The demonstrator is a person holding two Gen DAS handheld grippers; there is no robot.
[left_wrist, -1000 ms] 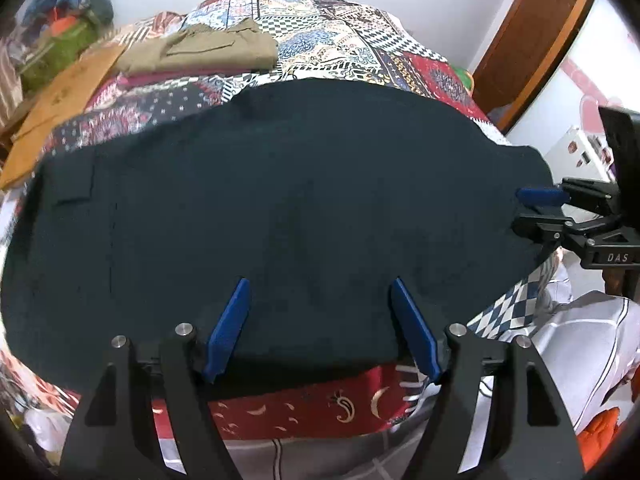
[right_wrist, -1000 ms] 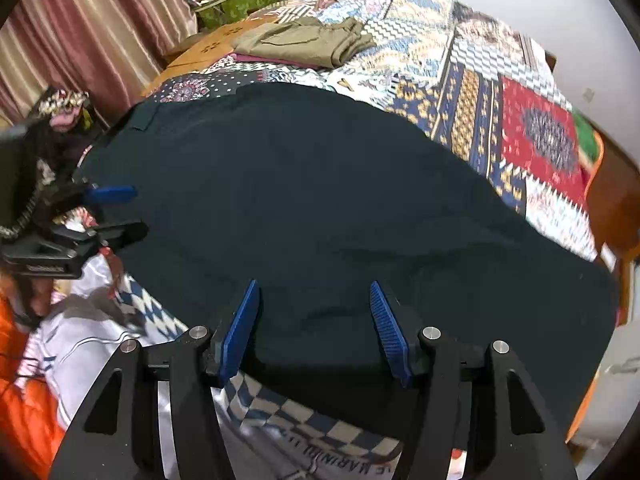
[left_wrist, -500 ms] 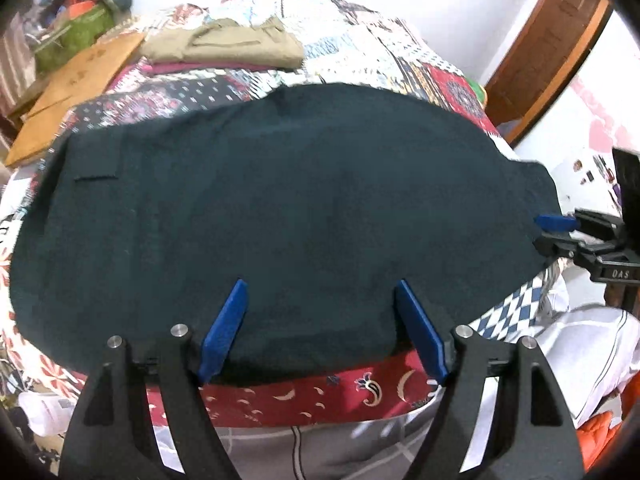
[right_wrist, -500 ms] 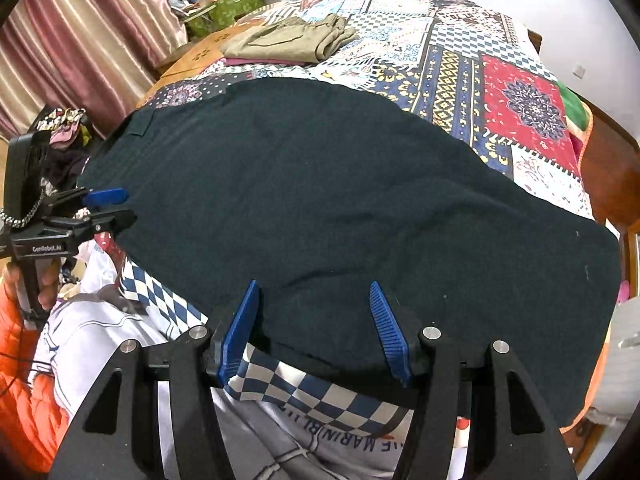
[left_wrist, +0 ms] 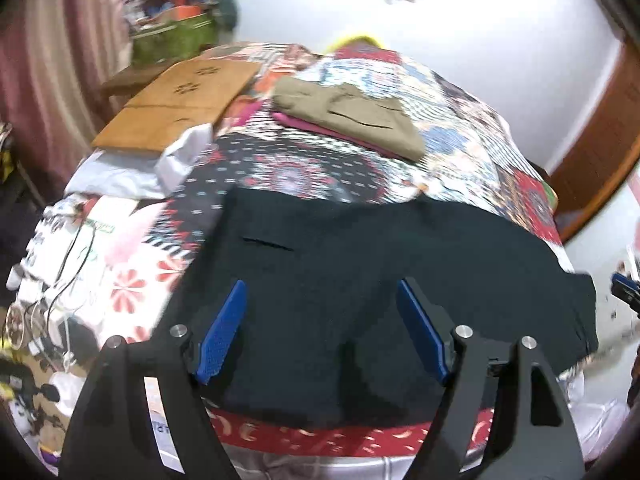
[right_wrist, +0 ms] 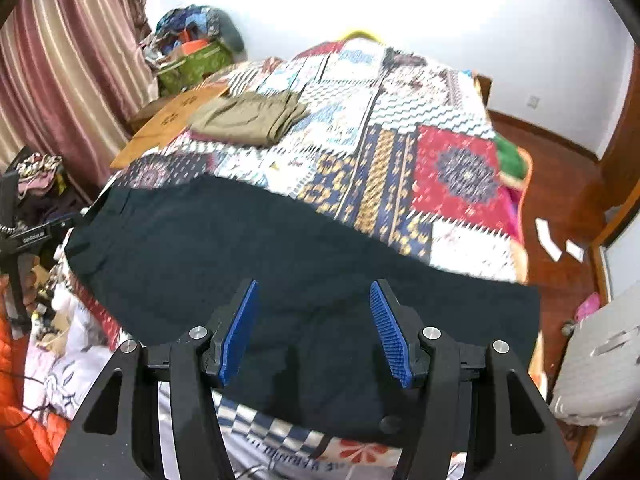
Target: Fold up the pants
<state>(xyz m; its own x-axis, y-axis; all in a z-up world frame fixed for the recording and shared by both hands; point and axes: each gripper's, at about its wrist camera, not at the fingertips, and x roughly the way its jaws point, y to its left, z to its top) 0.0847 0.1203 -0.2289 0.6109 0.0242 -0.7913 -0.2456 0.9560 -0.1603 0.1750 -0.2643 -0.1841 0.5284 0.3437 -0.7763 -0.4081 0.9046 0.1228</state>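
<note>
The dark pants [right_wrist: 280, 272] lie spread flat across the near edge of the patchwork-covered bed [right_wrist: 400, 120], a slit pocket [left_wrist: 266, 243] showing near one end.

Left gripper [left_wrist: 322, 328] above the near edge of the dark pants [left_wrist: 360, 264], its blue pads spread apart with only flat cloth below them. The pants lie across the patchwork bedspread [left_wrist: 460, 128], a pocket slit toward their left end. Farther off, folded olive pants [left_wrist: 352, 116] rest on a pink garment; a brown board [left_wrist: 180, 108] lies at far left. The right gripper's tip [left_wrist: 626, 292] shows at the right edge.
</note>
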